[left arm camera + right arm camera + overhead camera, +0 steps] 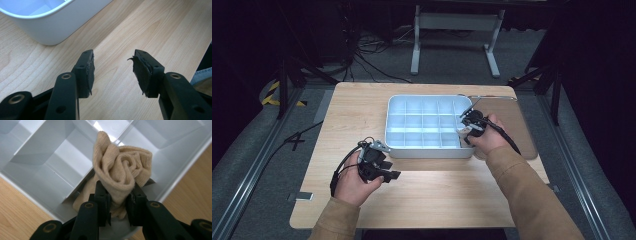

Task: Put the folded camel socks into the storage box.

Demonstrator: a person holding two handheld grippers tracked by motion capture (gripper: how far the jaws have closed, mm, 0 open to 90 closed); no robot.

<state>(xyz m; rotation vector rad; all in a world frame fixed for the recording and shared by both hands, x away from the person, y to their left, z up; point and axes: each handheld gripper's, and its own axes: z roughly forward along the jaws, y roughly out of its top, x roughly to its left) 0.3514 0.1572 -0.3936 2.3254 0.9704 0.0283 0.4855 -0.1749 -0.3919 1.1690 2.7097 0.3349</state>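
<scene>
A white divided tray [394, 131] sits at the middle of the wooden table. In the right gripper view a rolled beige sock [122, 170] is pinched between my right gripper's [118, 202] jaws, over the tray's [40, 152] near right corner compartment. In the high view that right gripper [468, 131] points down at the tray's right edge, the sock [462, 130] just a pale bit beneath it. My left gripper [388, 175] rests near the tray's front left corner; its jaws [113, 71] stand open over bare wood with nothing between them, worn pads showing.
A brown mat [517, 125] lies on the table right of the tray. The tray's corner [47, 25] is close ahead of the left gripper. Table legs and cables [377, 60] lie on the floor beyond the far edge.
</scene>
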